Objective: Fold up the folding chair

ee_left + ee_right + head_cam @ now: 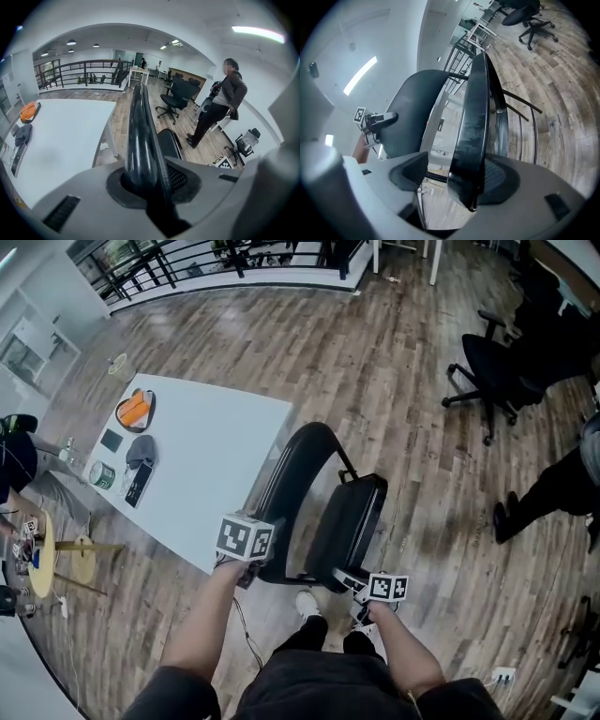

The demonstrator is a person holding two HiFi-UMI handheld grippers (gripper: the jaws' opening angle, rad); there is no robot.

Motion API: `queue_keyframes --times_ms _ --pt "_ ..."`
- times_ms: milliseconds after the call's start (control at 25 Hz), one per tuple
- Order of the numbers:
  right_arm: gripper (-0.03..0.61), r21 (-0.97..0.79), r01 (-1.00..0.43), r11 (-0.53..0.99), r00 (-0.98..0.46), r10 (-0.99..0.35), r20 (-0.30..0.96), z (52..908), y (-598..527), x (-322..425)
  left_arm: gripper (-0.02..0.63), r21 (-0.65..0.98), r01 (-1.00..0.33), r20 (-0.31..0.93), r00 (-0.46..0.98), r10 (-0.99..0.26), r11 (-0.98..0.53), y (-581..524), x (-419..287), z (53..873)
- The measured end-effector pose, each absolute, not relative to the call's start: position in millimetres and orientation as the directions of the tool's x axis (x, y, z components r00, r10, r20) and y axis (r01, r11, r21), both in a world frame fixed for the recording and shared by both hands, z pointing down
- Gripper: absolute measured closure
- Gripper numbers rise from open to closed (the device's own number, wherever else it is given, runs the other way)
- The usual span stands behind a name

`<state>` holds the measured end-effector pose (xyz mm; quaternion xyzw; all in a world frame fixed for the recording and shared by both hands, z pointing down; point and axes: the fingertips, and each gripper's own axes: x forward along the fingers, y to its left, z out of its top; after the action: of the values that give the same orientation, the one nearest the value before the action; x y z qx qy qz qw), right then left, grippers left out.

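Folding chair [328, 512] stood just beside the white table [216, 456], seat raised. Left gripper [147, 183] was clamped on its back frame [140, 122]. Right gripper [454, 180] straddled the seat [476, 117] unclamped, one pad touching. Risk noted: the seat could slip out and fall open.

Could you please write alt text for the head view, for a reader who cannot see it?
Seen from above, a person holds a black folding chair with two grippers: the left gripper clamps its curved back tube, the right gripper straddles the seat's edge. A white rectangular table stands to the left on a wooden plank floor.
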<state>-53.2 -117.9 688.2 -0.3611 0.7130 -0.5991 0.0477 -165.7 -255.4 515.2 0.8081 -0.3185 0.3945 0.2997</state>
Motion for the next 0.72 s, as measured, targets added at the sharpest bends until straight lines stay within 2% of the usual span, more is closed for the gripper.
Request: queue_keyframes --times_ms 400,720 --pt "0.241 -0.905 -0.400 0.146 -0.822 -0.494 0.284 655 -177 -168 0.543 0.205 -0.756 0.833 0.468 -0.294 -0.622 -281 -211 503" --pt "0.241 -0.894 -0.410 0.181 -0.842 -0.453 0.294 650 -205 -220 0.543 0.209 -0.756 0.832 0.470 -0.293 -0.620 -299 -244 504"
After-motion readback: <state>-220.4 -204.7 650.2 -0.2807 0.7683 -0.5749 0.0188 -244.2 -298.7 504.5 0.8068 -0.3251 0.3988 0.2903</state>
